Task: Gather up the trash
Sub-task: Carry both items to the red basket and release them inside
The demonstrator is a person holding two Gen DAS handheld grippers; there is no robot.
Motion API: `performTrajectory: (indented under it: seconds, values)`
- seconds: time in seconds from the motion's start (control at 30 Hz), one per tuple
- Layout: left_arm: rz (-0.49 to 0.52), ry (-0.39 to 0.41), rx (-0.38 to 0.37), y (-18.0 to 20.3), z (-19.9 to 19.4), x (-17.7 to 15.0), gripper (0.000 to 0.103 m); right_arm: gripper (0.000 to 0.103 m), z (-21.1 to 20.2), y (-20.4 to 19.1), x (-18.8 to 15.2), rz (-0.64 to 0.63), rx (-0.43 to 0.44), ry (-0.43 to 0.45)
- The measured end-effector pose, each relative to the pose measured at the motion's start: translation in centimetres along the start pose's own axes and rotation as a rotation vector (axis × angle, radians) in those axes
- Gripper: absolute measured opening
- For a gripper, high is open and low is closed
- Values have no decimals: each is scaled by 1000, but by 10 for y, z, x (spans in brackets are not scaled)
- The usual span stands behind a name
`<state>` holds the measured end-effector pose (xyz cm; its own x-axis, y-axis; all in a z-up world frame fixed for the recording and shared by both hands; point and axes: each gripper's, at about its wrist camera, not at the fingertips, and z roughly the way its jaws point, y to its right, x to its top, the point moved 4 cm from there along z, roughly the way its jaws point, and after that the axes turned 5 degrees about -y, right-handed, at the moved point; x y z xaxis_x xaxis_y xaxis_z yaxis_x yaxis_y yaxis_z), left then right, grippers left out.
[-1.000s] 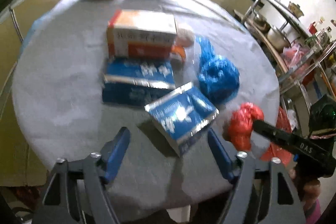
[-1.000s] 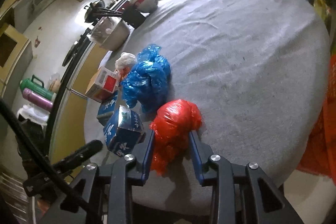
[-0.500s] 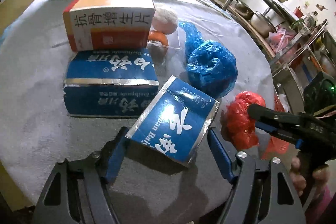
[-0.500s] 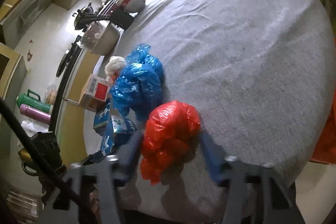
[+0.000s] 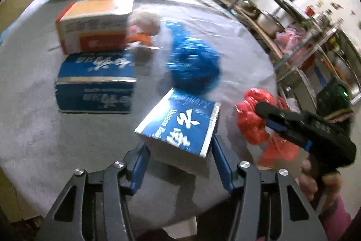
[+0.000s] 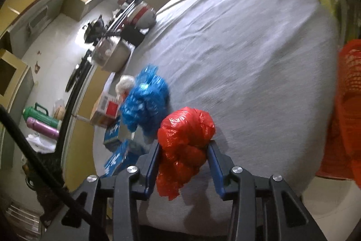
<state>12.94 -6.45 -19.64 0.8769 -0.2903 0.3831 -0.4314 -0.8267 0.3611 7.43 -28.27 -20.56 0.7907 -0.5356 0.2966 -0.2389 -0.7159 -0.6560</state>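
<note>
With its jaws closing around the small blue carton (image 5: pixel 180 125), which sits just in front of the blue bag (image 5: pixel 194 64), the left gripper (image 5: pixel 178 164) could tip it, while the right gripper (image 6: pixel 182 164), closing on the red bag (image 6: pixel 183 141) beside it, may lose the slippery plastic

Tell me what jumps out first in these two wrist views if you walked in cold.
The crumpled red bag near the table edge, between the right gripper fingers as its jaws close. Beside it, the tilted blue box sits between the closing left gripper fingers, with a bright blue bag just behind.
</note>
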Motion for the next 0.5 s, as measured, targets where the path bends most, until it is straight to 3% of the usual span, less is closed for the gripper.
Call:
performTrajectory:
  seconds: [0.23,0.33,0.5]
  values:
    - [144,22,-10,54,-16,-5,53,43,-56,42,6,66,2,121]
    - [203,19,44,66,-5,-1,53,43,-84,72,8,121,-30,185]
    - [255,1,49,81,1,3,53,43,-126,128,4,233,-103,278]
